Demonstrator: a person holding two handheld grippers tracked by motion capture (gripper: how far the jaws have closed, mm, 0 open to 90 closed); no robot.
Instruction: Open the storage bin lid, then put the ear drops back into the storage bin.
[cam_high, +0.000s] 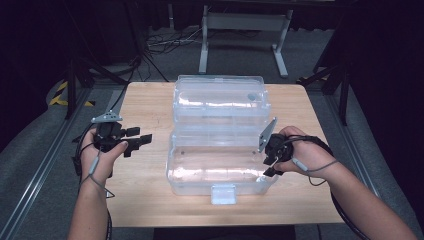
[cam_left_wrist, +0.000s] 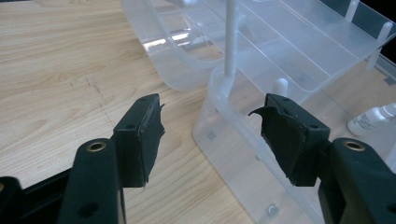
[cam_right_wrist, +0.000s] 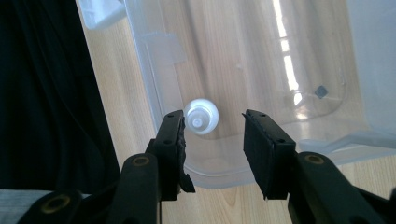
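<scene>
Evidently the work centres on the clear plastic storage box (cam_high: 220, 167), which sits mid-table with its lid (cam_high: 218, 97) thrown back so the inside is reachable from above. A small white dropper bottle (cam_right_wrist: 201, 116) stands upright on the box floor near the right end wall, cap towards the camera in the right gripper view. The right gripper (cam_right_wrist: 212, 135) hangs just above it, pointing down into the box; its jaws are partly apart with nothing between them, the bottle lying below and just beside the left pad, free of both. The left gripper (cam_high: 136, 140) waits off the box's left end over the wooden table (cam_high: 145, 200), jaws wide and empty, likely kept ready to steady the box or close the lid.
</scene>
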